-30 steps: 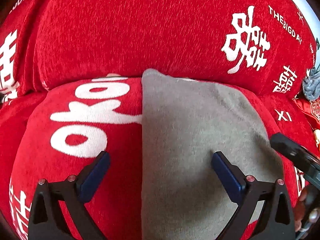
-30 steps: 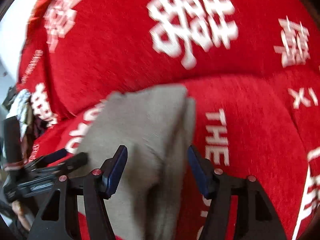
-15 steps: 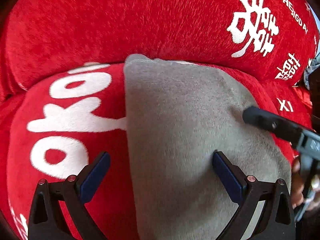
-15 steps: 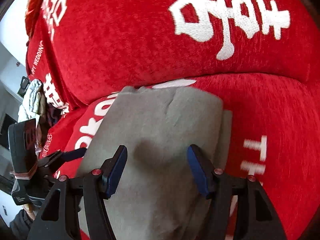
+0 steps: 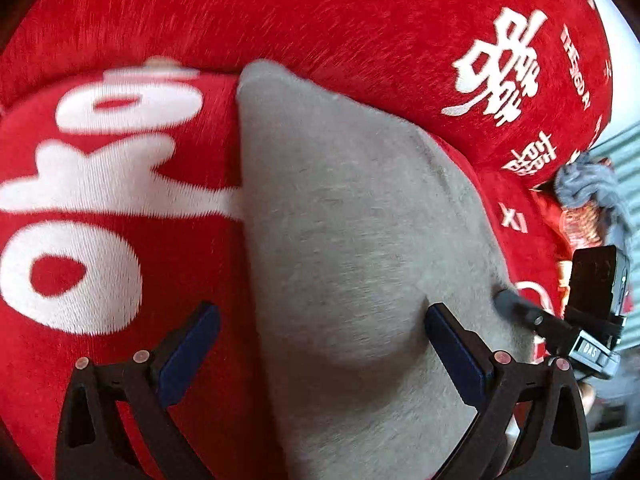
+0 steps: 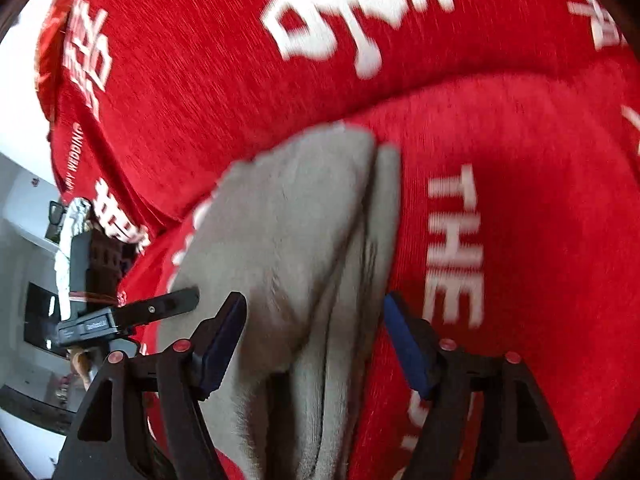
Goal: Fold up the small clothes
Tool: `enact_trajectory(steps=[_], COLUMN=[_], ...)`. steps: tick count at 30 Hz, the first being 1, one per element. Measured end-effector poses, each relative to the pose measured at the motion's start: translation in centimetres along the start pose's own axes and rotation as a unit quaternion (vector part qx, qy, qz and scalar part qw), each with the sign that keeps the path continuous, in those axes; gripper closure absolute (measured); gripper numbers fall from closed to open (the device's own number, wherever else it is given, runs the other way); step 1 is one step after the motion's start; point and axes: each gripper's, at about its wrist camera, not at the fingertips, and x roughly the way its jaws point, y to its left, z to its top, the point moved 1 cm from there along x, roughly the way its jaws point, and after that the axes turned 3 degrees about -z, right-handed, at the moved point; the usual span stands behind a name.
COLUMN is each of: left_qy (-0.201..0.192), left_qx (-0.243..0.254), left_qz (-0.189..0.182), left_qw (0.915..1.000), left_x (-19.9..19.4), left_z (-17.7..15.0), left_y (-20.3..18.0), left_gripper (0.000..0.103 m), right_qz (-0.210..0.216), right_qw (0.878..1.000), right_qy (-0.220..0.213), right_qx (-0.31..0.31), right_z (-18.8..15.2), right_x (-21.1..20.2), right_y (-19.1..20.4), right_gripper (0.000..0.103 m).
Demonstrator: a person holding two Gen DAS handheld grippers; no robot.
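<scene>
A folded grey garment (image 5: 360,248) lies on a red sofa seat (image 5: 120,280) printed with white letters. My left gripper (image 5: 320,340) hovers wide open over the garment's left edge; its right finger is over the cloth, its left finger over the red seat. In the right wrist view the same grey garment (image 6: 304,240) shows a doubled right edge. My right gripper (image 6: 316,332) straddles that edge with its jaws opening, cloth between them, pads not pressing it. Each gripper appears in the other's view: the right gripper (image 5: 520,312) at the garment's right side, the left gripper (image 6: 172,304) at its left.
The red sofa backrest (image 5: 320,20) with white characters rises right behind the garment. A bundle of grey cloth (image 5: 588,188) and red items sit at the sofa's right end. At the left of the right wrist view, white furniture (image 6: 24,220) stands beyond the sofa.
Both grippers have dipped closer to the garment and tilted. The right gripper's jaws have widened around the doubled edge. The right gripper's finger slid lower along the garment's right side.
</scene>
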Motion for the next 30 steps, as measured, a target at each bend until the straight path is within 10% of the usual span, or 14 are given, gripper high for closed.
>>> enact_trajectory(steps=[9,30], left_qy=[-0.032,-0.069], left_qx=[0.048,0.086], left_qz=[0.045,0.098], left_qw=[0.9973,0.9891], left_x=[-1.1,-5.8], left_z=[0.0,-6.6], left_y=[-3.7,-4.6], left_gripper=[0.054,0.057], right_qz=[-0.037,-0.075], right_qw=[0.998,0.988], right_qy=[-0.03,-0.062], right_qx=[-0.045,-0.117], right_z=[0.7,-5.5], right_x=[2.0,-0.4], right_y=[4.3,10.9], right_gripper=[0.057,0.059])
